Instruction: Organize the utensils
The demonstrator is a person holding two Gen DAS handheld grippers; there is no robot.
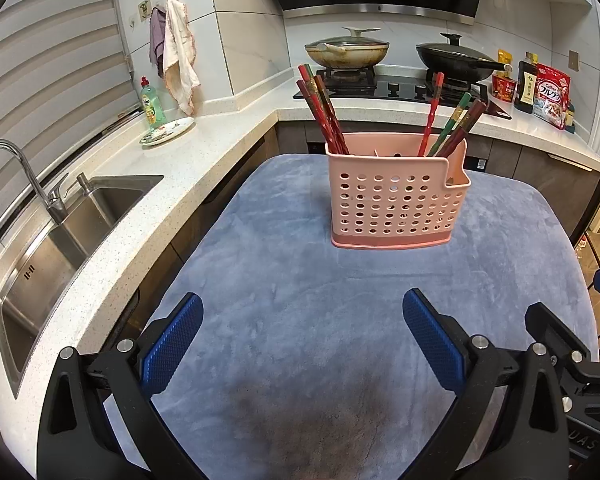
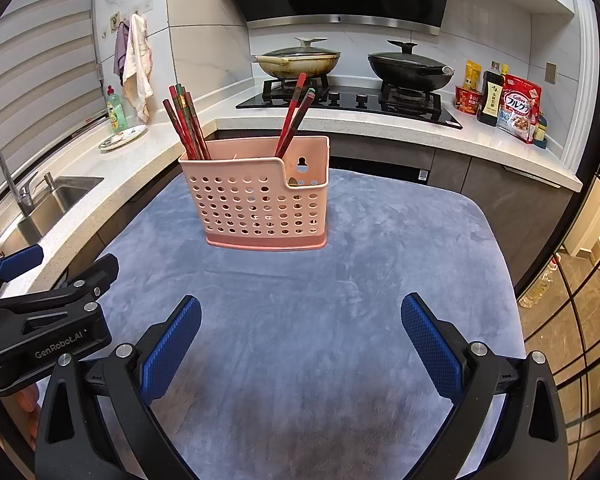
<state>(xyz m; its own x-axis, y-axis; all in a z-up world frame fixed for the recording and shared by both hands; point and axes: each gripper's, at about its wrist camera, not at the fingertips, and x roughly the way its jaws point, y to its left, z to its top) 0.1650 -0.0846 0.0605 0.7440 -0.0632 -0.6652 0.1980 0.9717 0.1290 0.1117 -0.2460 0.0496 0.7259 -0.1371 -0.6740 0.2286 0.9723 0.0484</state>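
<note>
A pink perforated holder (image 1: 396, 200) stood upright on the blue cloth (image 1: 292, 320). Red chopsticks stood in it in two bunches: one (image 1: 326, 114) leaned left in the left end, the other (image 1: 452, 124) leaned right nearer the right end, tips up above the rim. The low right-hand pocket's contents were unclear.

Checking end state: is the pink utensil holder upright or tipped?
Upright. The pink utensil holder sits flat on its base on the blue cloth, chopsticks leaning out the open top.
</note>
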